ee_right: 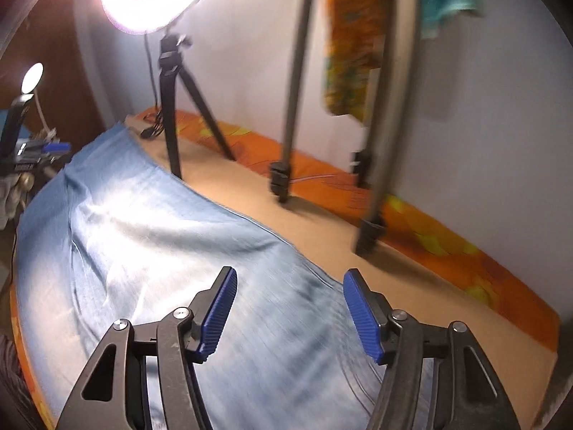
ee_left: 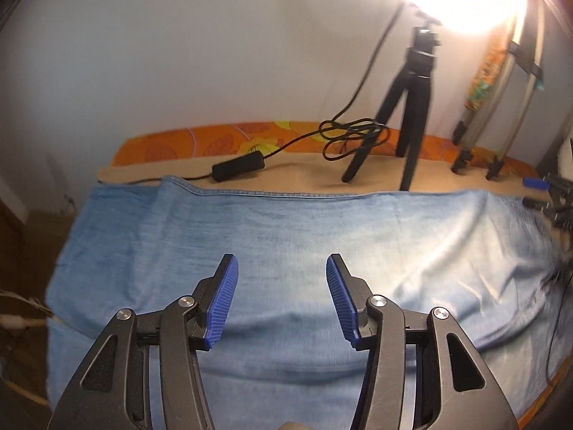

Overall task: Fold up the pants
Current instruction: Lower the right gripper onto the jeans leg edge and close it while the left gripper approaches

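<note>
While both views look across the same surface, we see most of it covered by the pants [ee_left: 286, 236], a pale blue denim spread flat over the tan-covered table [ee_left: 304, 177], their stitched far edge running parallel to the table's far edge and leaving a bare tan strip behind it. Along that far edge lies an orange patterned cloth [ee_left: 172, 141] against the white wall. From the right wrist view we get the ring light [ee_right: 150, 3] whole, glowing above its black tripod [ee_right: 172, 100], which stands on the bare strip just beyond the denim; the left wrist view shows only glare there, but it alone shows the coiled black cable [ee_left: 351, 136] and its inline switch [ee_left: 238, 168] lying on the strip near the far left corner. A second, grey-legged tripod [ee_right: 290, 107] stands toward the far right, blurred in both views. Our left gripper [ee_left: 281, 268] hovers above the middle of the denim with its blue pads wide apart and nothing between them. Our right gripper [ee_right: 290, 283] is likewise spread wide and empty, above the denim's far edge where it meets the tan strip. We cannot tell whether either touches the fabric.
</note>
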